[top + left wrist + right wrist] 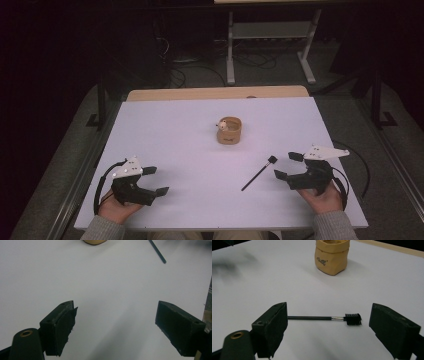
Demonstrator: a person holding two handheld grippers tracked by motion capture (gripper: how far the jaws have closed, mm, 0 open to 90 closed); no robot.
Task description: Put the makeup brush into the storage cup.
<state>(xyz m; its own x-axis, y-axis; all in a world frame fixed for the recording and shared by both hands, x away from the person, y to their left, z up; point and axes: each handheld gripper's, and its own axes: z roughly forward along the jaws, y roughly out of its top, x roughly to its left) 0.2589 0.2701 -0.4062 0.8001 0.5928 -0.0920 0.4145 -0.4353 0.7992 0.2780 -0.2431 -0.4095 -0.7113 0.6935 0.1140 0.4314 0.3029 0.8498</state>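
Both tools wide, empty; right tool [328, 322] near brush [324, 318], thin and flat on surface [200, 150]: could skid from a shallow pinch.

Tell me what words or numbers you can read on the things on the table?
Tan paper pouch: a small dark printed mark on its front, too small and blurred to read; it also shows as a dark smudge in the high view.
Black brush: no writing that can be seen.
White table: no writing.
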